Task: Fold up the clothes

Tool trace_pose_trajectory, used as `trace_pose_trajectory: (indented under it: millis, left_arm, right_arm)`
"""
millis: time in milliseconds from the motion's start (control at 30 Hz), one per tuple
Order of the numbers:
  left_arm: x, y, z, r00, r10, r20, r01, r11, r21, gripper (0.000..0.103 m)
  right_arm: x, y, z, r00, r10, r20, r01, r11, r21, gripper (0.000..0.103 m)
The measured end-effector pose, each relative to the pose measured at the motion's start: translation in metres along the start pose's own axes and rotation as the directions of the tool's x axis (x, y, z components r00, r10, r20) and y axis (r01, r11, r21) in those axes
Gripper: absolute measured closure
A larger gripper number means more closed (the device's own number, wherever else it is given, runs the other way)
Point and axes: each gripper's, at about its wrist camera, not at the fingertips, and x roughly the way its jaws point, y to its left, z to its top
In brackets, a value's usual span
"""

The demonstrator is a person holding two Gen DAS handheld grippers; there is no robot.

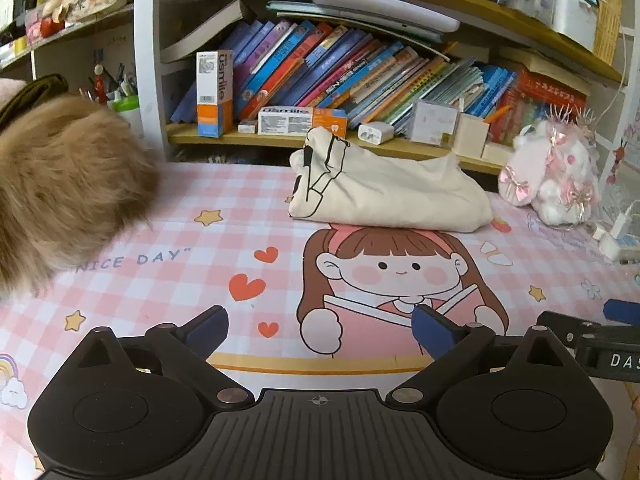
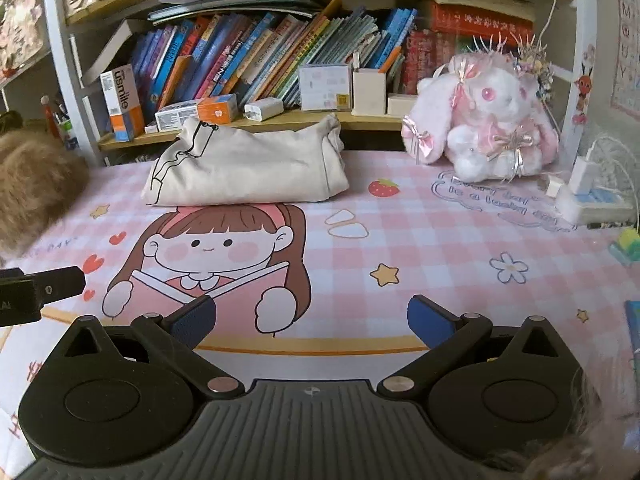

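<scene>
Apparently near done: a cream garment (image 1: 384,196) is lying folded in a bundle at centre frame, against the bookshelf (image 1: 280,138), while the left tongs (image 1: 320,330) and right tongs (image 2: 312,320) are hovering wide open, gripping nothing, well short of it over the pink mat (image 2: 440,248).

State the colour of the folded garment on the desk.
Cream folded garment with black line print, clearest in the right wrist view.

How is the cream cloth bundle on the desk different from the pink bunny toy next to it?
The cream garment lies low and folded into a flat bundle with black line print at one end; the plush bunny sits upright, fluffy, with ribbons. The garment is plain cream, the bunny pink and white. The garment lies near the desk mat's middle, the bunny toward its right. Both are soft and rest on the mat, untouched by either gripper.
</scene>
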Motion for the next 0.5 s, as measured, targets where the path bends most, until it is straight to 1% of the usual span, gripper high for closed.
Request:
trace_pose_trajectory:
  millis: [200,500]
  left_arm:
    - [-0.004,-0.005,-0.002,1.000,-0.008,0.011,0.008,1.000,0.002,0.003]
    - [-0.008,-0.006,-0.007,1.000,-0.013,0.016,0.013,1.000,0.007,0.003]
  right_arm:
    - [-0.008,0.001,0.002,1.000,-0.011,0.016,0.011,1.000,-0.003,0.000]
    - [-0.012,0.009,0.000,1.000,-0.006,0.011,0.007,1.000,-0.019,0.000]
